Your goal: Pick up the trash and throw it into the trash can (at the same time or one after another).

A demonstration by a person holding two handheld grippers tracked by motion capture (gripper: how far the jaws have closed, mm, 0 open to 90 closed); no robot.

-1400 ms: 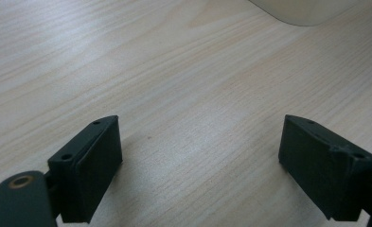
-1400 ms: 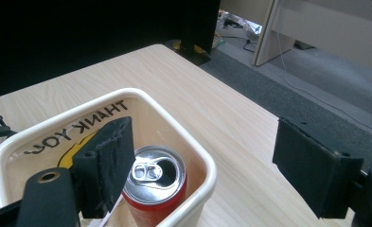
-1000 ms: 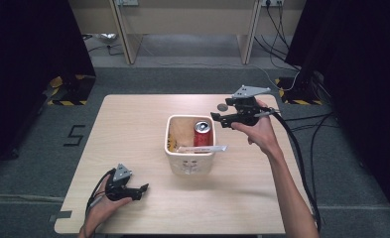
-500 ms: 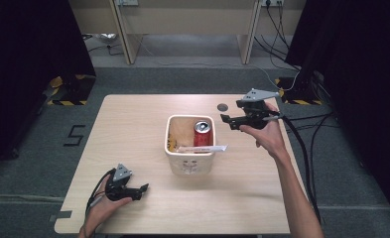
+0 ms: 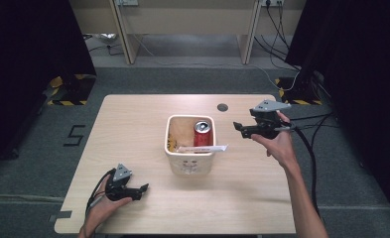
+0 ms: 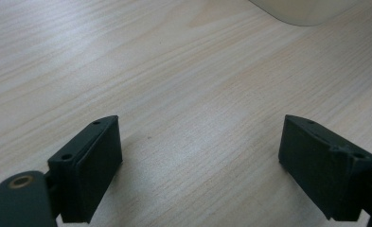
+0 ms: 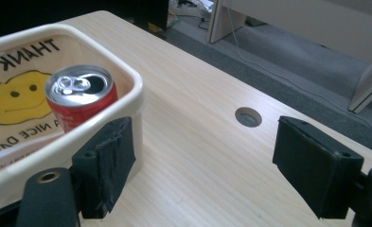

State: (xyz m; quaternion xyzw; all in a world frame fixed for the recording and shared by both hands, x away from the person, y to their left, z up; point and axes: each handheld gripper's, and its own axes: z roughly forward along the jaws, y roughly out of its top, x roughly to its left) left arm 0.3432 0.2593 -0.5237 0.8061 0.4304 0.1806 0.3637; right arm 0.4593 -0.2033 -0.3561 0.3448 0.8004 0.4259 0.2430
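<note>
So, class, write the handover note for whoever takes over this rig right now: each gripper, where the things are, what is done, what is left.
Left gripper: open, empty, resting low at the near left of the table, jaws pointing toward the bin.
Right gripper: open, empty, held just right of the white bin, jaws pointing at it.
Red can: upright inside the bin, top already opened, beside a smiley-face bag lining the inside.
White paper strip: lying across the bin's near rim, sticking out to the right.
Done: nothing gripped yet.
Left: probably the can; which thing comes out cannot be told.
</note>
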